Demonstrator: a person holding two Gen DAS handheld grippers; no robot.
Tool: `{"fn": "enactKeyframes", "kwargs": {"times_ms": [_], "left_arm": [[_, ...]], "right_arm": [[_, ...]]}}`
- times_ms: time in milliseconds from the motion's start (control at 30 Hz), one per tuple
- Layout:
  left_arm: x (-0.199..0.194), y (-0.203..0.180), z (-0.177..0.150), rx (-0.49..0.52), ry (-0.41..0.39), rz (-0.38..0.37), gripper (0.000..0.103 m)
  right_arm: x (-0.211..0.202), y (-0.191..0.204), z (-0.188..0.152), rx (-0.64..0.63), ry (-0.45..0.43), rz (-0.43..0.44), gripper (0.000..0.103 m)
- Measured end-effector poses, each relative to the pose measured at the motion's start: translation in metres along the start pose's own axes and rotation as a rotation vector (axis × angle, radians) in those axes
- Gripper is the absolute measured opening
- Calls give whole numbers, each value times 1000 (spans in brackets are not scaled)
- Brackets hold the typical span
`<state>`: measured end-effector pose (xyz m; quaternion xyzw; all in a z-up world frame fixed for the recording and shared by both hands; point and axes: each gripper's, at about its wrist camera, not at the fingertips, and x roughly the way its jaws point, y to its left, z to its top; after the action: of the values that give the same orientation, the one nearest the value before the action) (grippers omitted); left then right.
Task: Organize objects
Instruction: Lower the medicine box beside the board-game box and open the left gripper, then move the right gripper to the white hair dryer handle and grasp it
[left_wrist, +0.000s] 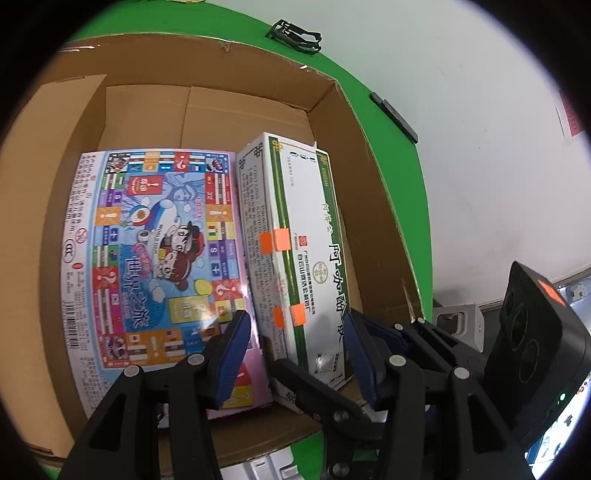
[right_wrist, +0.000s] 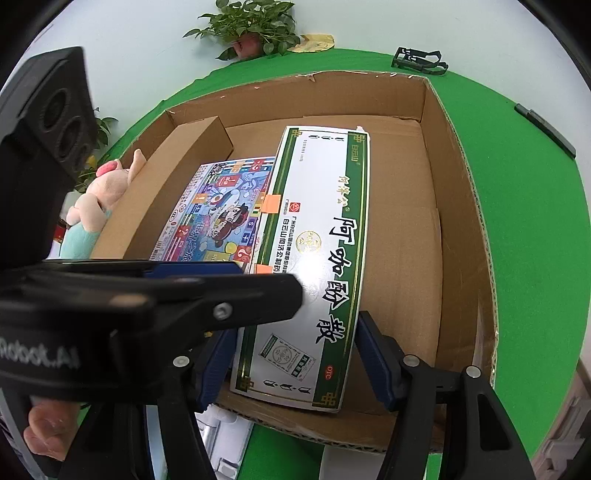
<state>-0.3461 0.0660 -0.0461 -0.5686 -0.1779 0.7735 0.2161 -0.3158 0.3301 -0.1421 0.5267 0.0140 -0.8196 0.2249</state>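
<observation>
This looks like a staged recording bench in a lab or office, not a lived-in home. A round green cloth covers the table, set against a plain pale wall. On the cloth sits an open cardboard box. At twelve o'clock in the right wrist view stands a leafy potted plant; at one o'clock lies a black plastic clip, and at two o'clock a flat black bar. A pink plush toy sits at nine o'clock, outside the box.
</observation>
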Motion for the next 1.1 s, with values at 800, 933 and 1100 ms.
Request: {"fn": "enactKeyframes", "kwargs": {"times_ms": [800, 933, 1100], "left_arm": [[-107, -10, -60, 218, -416, 188, 66], [-133, -13, -84, 236, -530, 260, 80], [-149, -15, -104, 252, -583, 309, 81]], "right_arm": [[-35, 30, -28, -76, -156, -172, 103], [-51, 33, -40, -62, -215, -183, 103], [-70, 45, -49, -74, -258, -188, 103]]}}
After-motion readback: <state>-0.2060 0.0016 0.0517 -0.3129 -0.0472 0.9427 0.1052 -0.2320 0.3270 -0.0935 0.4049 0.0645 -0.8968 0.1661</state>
